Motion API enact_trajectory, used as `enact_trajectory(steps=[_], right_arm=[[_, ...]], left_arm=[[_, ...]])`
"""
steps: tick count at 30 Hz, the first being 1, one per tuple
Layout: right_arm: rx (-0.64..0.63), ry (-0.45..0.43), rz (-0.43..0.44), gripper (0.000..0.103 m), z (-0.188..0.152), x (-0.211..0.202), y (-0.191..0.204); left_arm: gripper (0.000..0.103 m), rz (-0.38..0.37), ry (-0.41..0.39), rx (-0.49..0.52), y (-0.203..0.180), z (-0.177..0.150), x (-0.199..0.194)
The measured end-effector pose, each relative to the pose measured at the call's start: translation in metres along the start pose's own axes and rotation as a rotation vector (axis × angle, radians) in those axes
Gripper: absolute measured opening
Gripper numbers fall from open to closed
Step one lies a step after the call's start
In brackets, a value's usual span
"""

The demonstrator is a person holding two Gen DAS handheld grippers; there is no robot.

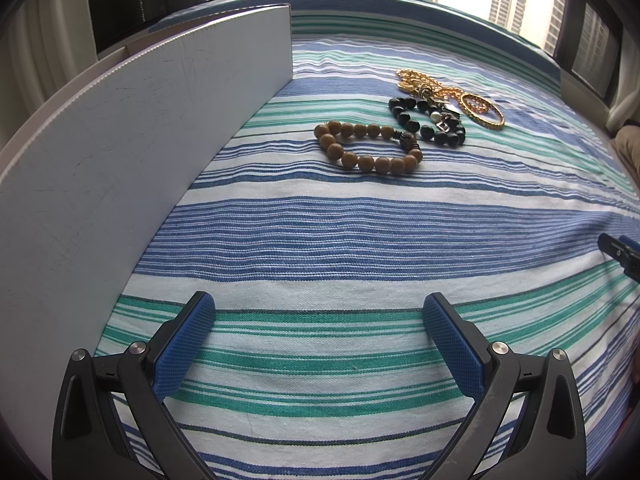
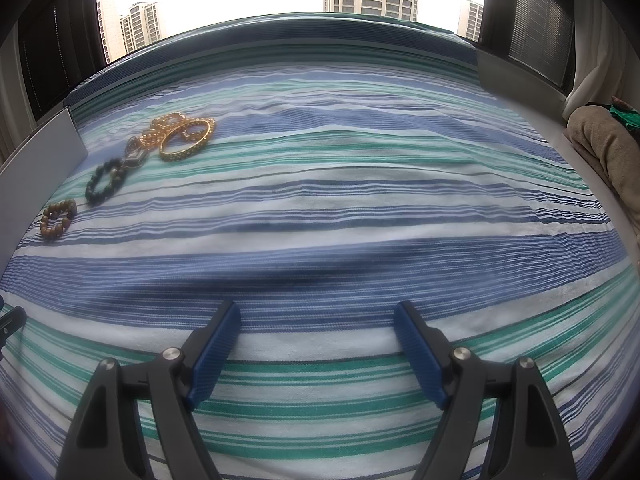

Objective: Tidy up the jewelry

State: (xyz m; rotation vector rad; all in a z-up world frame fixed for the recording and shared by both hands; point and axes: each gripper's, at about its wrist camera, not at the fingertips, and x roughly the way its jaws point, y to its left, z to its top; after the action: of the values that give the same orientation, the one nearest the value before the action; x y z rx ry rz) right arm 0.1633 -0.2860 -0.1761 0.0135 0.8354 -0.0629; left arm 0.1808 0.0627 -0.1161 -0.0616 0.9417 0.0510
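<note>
Nothing has been picked up yet, so the work looks to be at its very start. The left hand-held gripper (image 1: 318, 312) hovers over the striped cloth (image 1: 320, 232) with its blue pads spread wide and nothing between them. The right hand-held gripper (image 2: 318, 320) is likewise wide open and empty above the same cloth.

The jewelry lies in a loose cluster well ahead of both. A tan bead bracelet (image 1: 370, 146) sits nearest the left gripper. Just behind it lies a dark bead bracelet (image 1: 428, 120); whether the two touch is hard to tell. Farther back a gold bangle (image 1: 482, 111) overlaps a heap of gold chain (image 1: 420, 80). A white box wall (image 1: 132, 128) stands along the left side of the cloth, near the tan beads, and is the likely place for the pieces.

The next move probably calls for reaching forward to the tan bracelet, the most separate piece, and closing on a single strand of beads without dragging its neighbours. The tangled gold pieces will need more careful separation.

No brand, label or writing can be read anywhere.
</note>
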Motion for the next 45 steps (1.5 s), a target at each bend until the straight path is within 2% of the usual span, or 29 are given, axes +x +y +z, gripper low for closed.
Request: enact_trajectory(steps=[39,45], right_arm=[[0.002,-0.003,0.002,0.081,0.0,0.0,0.0],[0.12,-0.057,0.015,0.08,-0.003,-0.022,-0.026]], left_arm=[[0.103,0.001,0.001,0.001,0.0,0.0,0.0],[0.103,0.001,0.001,0.002,0.0,0.0,0.0]])
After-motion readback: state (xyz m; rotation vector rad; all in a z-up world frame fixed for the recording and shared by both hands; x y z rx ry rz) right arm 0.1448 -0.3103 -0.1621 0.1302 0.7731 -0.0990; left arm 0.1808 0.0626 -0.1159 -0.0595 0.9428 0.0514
